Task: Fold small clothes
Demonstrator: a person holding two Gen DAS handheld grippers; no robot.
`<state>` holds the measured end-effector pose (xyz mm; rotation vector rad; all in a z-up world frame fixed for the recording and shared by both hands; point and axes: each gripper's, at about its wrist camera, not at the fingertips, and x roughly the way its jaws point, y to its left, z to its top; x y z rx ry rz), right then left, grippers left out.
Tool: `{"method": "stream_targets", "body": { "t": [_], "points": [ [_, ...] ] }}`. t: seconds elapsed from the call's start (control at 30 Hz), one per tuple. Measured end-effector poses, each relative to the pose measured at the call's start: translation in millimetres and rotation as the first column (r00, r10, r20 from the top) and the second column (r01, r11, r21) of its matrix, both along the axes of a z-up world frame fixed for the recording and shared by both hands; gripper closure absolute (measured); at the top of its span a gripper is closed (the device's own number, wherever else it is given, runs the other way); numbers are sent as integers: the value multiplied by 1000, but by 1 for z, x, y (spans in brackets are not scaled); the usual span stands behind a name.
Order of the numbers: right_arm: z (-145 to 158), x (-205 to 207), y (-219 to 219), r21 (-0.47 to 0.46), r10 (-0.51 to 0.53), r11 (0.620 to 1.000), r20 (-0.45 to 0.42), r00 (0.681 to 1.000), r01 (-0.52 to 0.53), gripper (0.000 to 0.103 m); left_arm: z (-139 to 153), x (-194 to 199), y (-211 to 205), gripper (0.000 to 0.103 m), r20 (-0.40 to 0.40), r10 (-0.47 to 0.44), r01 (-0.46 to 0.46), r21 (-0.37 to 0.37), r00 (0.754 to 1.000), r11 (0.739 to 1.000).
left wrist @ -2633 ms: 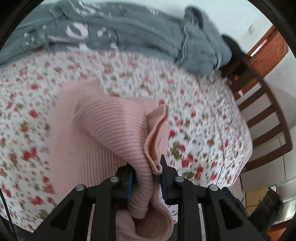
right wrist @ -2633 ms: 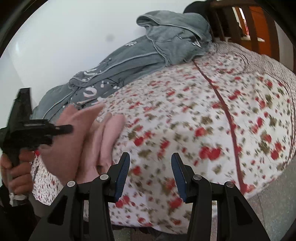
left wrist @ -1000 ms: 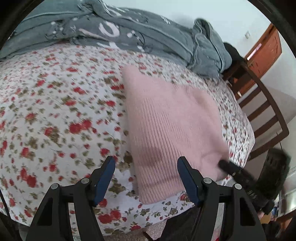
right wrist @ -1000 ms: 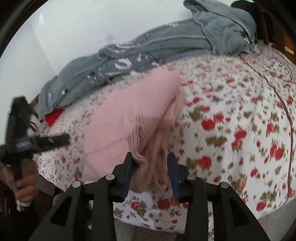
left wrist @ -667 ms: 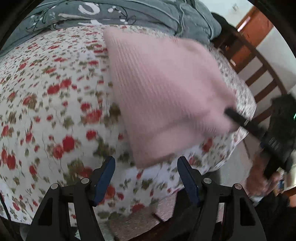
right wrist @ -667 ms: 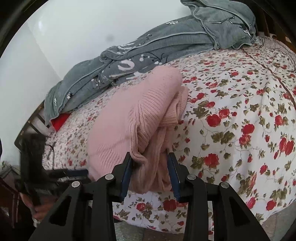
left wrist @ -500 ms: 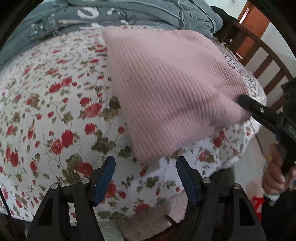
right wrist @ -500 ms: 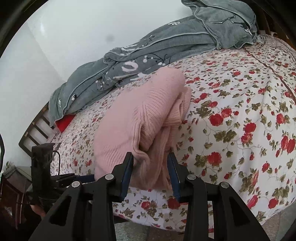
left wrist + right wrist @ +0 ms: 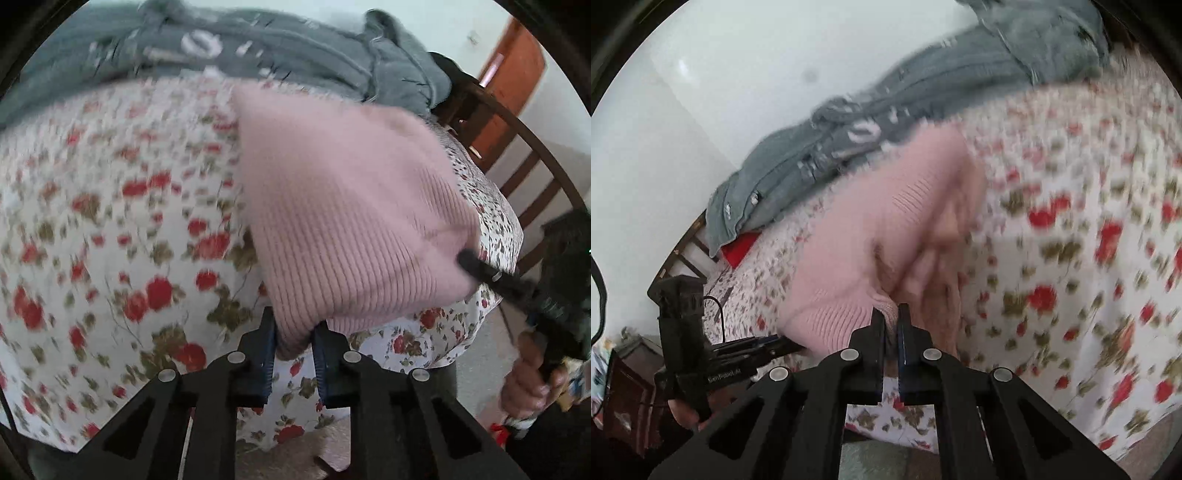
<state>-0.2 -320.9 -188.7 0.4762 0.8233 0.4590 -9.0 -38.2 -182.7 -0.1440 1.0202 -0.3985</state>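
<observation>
A bed [image 9: 110,221] under a red-flowered sheet filled both views, a grey garment [image 9: 258,55] heaped along its far side against the wall and a wooden chair [image 9: 535,177] standing just beyond one corner. Near the bed's front edge lay the pink knitted sweater [image 9: 351,221], already doubled into a thick pad – ribbed, soft and plainly light, the sort of cloth that sags and slides open unless both corners are carried together.

The left gripper [image 9: 293,332] was closing on the sweater's near corner, knit bunched between its blue pads. The right gripper [image 9: 891,317] was clamped hard on the opposite near corner, its jaws almost meeting on a thin edge of fabric, loose layers bulging beside them.

A hand [image 9: 528,384] showed at the frame's edge, wrapped around the right tool's handle.

Judged from this, the best hold was at the corners, through all layers at once – a pinch on the top layer alone would likely peel the fold apart when lifted. Blur softened much of the sheet.
</observation>
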Motion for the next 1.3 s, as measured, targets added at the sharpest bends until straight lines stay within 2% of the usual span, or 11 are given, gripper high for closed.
{"method": "stream_targets", "body": {
  "t": [0.13,0.2,0.3,0.37,0.47,0.63,0.8,0.9,0.97,1.1,1.3],
  "points": [
    [-26,6,-7,55,-28,998,-101,994,34,95,2,-4,-5,78,-13,-25,25,17,1000,1000],
    [-22,5,-6,40,-18,999,-110,994,23,80,5,-6,-5,75,-25,-49,51,52,998,997],
    [0,3,-8,-17,-10,1000,-53,999,9,66,16,-13,4,55,9,-55,54,82,998,995],
    [15,4,-15,14,-8,1000,-18,1000,8,57,23,-14,17,38,38,-48,46,63,998,997],
    [33,17,-22,56,-2,998,23,1000,0,37,31,-2,34,38,26,-15,15,7,1000,1000],
    [40,56,-18,35,-35,999,-24,999,36,36,52,29,43,38,9,19,-18,-100,1000,995],
    [55,55,-30,77,-22,997,8,1000,22,33,58,54,41,37,10,29,-27,-120,1000,992],
    [57,68,-30,27,-64,998,-4,998,64,32,53,73,33,37,-18,31,-33,-126,999,991],
    [47,83,-23,-3,-68,998,-46,997,68,32,45,85,28,37,-51,35,-42,-140,998,989],
    [9,105,-16,60,-46,997,-150,988,55,32,28,104,25,37,-134,34,-54,-148,990,988],
    [-5,125,-7,56,-16,998,-180,983,27,29,1,136,27,37,-234,-1,-71,-298,972,952]
  ]
}}
